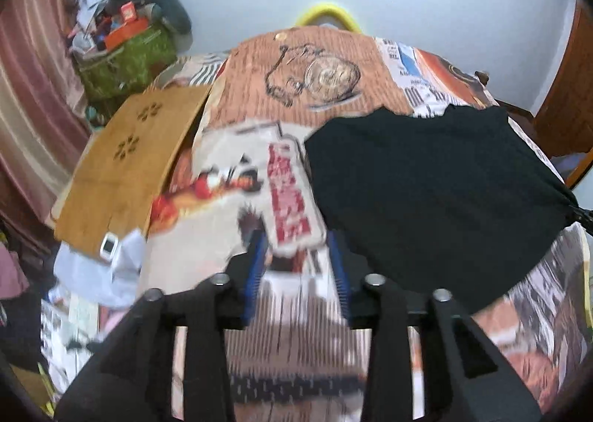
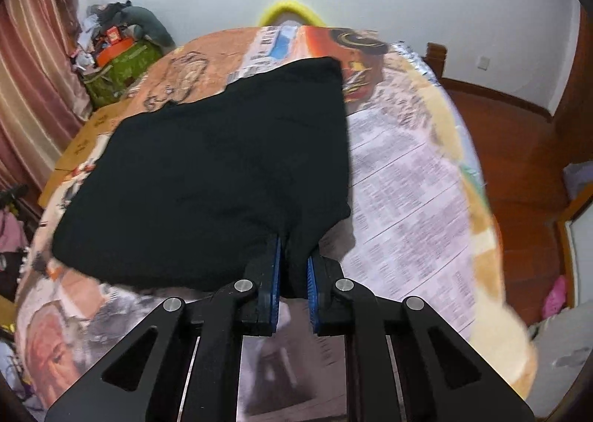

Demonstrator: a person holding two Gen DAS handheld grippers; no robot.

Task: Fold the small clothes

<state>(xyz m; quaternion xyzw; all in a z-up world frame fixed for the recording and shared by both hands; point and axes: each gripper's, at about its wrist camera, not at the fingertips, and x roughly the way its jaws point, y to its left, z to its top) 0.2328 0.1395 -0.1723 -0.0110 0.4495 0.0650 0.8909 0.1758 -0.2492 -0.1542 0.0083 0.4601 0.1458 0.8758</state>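
A black garment (image 2: 222, 170) lies spread on the printed bedspread (image 2: 407, 199). My right gripper (image 2: 294, 255) is shut on the garment's near right corner, with black cloth bunched between its blue pads (image 2: 275, 273). In the left wrist view the same black garment (image 1: 426, 192) lies to the right, one corner pulled taut toward the right edge of the picture. My left gripper (image 1: 298, 248) hovers open over the bedspread (image 1: 259, 181), just left of the garment's edge, with nothing between its blue fingers (image 1: 257, 266).
A wooden board (image 1: 122, 162) with cut-out patterns lies on the bed's left side, a small white device (image 1: 109, 246) at its near end. A green box (image 1: 126, 62) piled with clutter stands by the curtain (image 1: 29, 88). A wooden floor (image 2: 519, 170) lies right of the bed.
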